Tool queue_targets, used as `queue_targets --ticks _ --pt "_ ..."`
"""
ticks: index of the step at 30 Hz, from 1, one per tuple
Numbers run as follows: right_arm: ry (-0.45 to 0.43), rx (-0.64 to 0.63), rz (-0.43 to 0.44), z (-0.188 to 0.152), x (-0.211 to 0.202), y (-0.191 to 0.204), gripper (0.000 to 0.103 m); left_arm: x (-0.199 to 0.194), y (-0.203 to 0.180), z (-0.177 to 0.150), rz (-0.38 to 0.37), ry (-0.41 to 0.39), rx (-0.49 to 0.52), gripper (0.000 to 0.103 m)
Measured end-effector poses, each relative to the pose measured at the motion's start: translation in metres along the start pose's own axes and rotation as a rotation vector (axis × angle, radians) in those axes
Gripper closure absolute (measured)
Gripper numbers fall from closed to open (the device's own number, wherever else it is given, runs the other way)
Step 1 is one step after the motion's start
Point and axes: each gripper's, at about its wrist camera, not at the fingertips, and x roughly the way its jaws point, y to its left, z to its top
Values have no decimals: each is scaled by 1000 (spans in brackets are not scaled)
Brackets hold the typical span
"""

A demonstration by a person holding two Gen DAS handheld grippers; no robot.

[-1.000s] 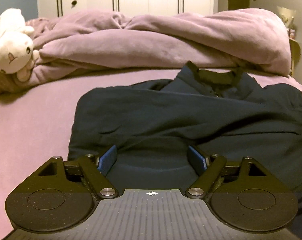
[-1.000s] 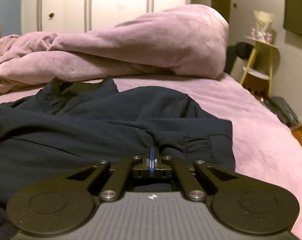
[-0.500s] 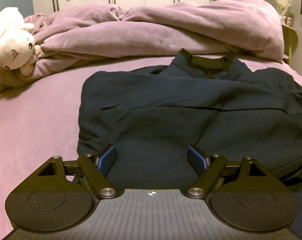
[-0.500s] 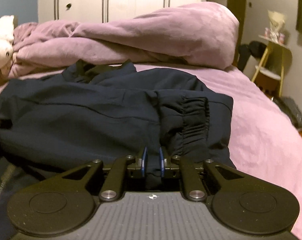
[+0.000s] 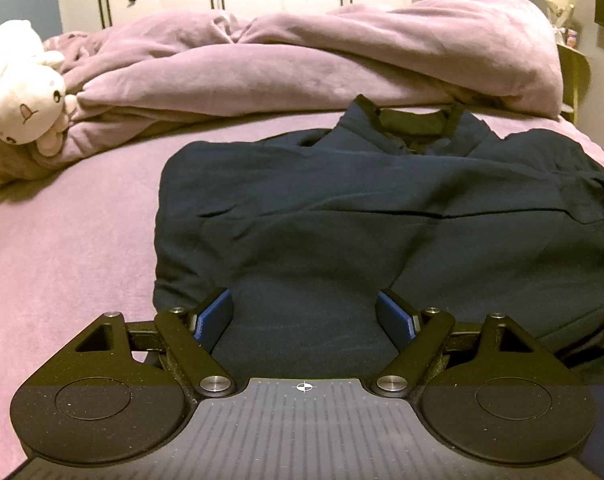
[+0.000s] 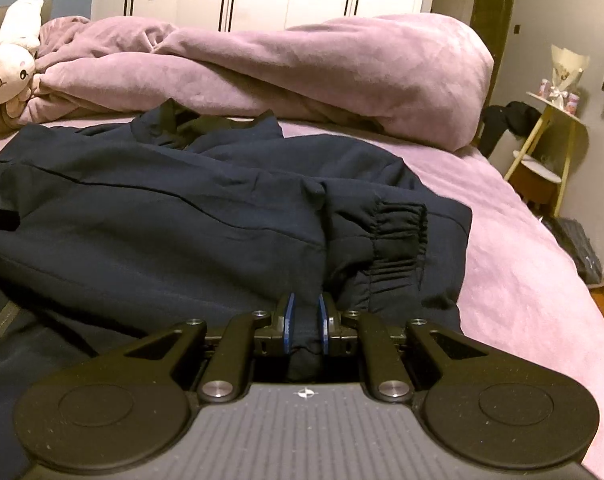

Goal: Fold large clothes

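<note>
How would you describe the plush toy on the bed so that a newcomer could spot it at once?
Start at the wide bed with the pink sheet and look along the rumpled mauve fleece duvet heaped across its far side. At that duvet's left end sits the cream plush animal toy with stitched eyes and a small pink nose. It is the only pale, rounded thing there, well apart from the dark navy jacket.

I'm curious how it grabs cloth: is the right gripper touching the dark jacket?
Touching. The right wrist view shows a fold of the dark jacket bunched between the right gripper's blue pads.
</note>
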Motion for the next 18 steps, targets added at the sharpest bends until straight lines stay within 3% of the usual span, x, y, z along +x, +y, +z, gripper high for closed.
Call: queue_targets --ticks 10,18 --pt "1 -5 5 -5 0 0 91 0 -2 -3 4 -9 14 18" --pt "56 -45 -28 7 3 9 90 -5 -2 7 23 61 37 18"
